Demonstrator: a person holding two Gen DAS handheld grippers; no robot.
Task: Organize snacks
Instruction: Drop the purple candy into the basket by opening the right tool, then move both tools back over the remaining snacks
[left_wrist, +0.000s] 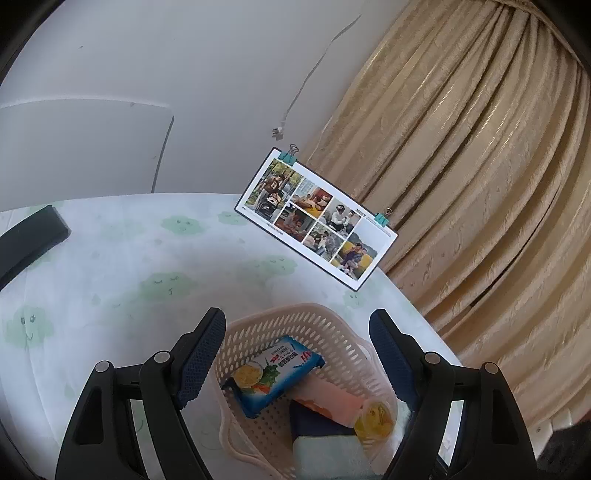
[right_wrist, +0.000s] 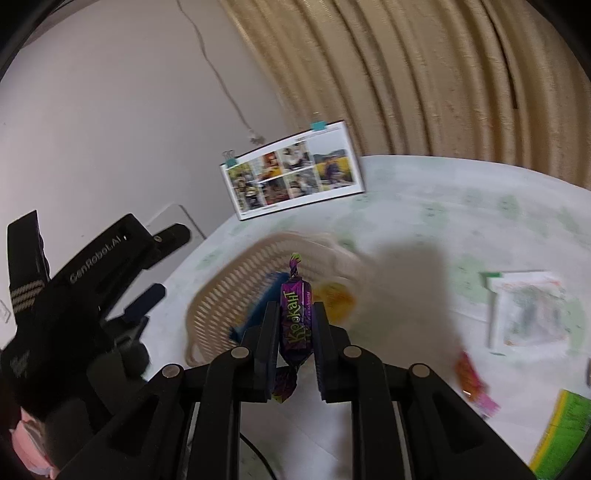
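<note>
While we carry the purple candy (right_wrist: 295, 314) clamped between our right tongs (right_wrist: 295, 325), the basket (left_wrist: 295, 317) lies just ahead of and below them, already holding a blue packet (left_wrist: 277, 373). Our left tongs (left_wrist: 297, 354) hang spread and empty above it. Next we likely lower over the rim and release.
</note>
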